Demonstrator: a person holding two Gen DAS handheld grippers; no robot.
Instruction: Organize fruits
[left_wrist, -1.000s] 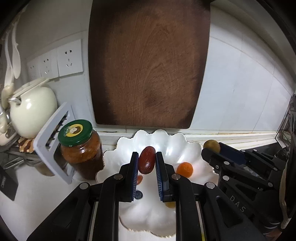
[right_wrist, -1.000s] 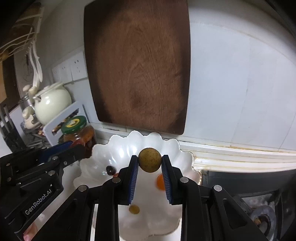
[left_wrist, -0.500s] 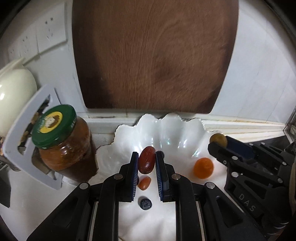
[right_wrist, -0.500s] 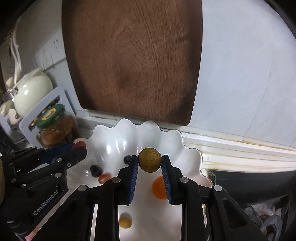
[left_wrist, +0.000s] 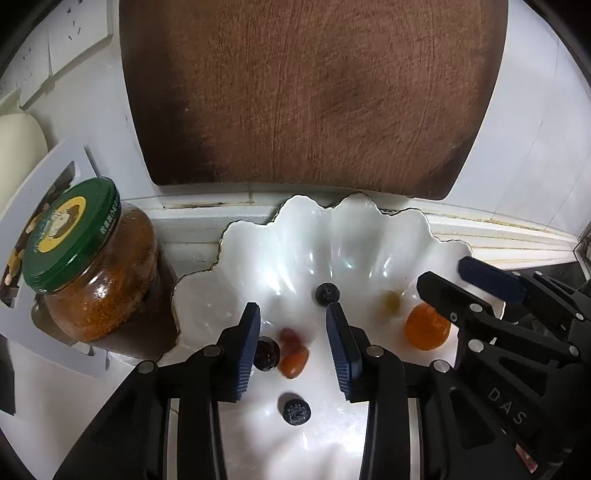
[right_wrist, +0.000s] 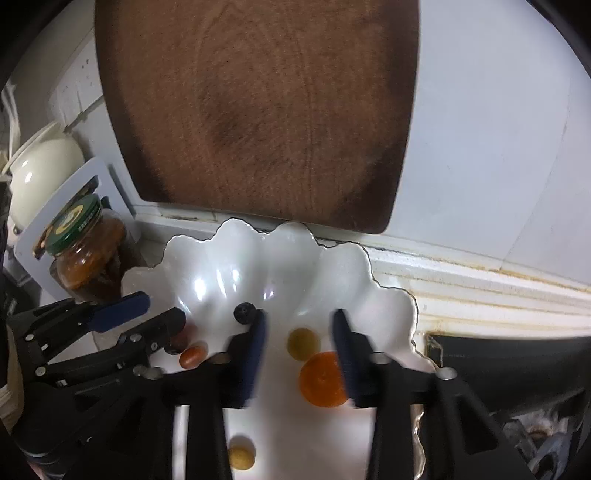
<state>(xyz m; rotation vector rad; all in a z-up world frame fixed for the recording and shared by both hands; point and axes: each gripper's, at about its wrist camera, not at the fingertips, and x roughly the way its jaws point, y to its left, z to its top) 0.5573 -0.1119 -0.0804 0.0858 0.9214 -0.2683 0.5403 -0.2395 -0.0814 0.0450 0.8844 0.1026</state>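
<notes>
A white scalloped plate (left_wrist: 288, 236) (right_wrist: 229, 258) holds the fruits. My left gripper (left_wrist: 291, 314) is open and empty over it; a blurred dark red fruit (left_wrist: 290, 336) lies below the jaws beside an orange-red one (left_wrist: 294, 362), a dark berry (left_wrist: 266, 354) and two blueberries (left_wrist: 327, 294) (left_wrist: 296, 408). My right gripper (right_wrist: 299, 319) is open and empty; a yellow-green fruit (right_wrist: 303, 344) lies between its fingers, next to an orange (right_wrist: 322, 379) and a small yellow fruit (right_wrist: 241, 457). The right gripper (left_wrist: 476, 286) also shows in the left view.
A brown cutting board (left_wrist: 314, 92) leans on the tiled wall behind the plate. A jar with a green lid (left_wrist: 92, 273) stands left of the plate, with a white rack (left_wrist: 33, 206) and a cream teapot (right_wrist: 44, 170) beyond. A dark sink edge (right_wrist: 517, 354) lies to the right.
Both grippers moved lower over the plate and opened. The dark red fruit dropped from the left gripper and the yellow-green fruit from the right onto the plate.
</notes>
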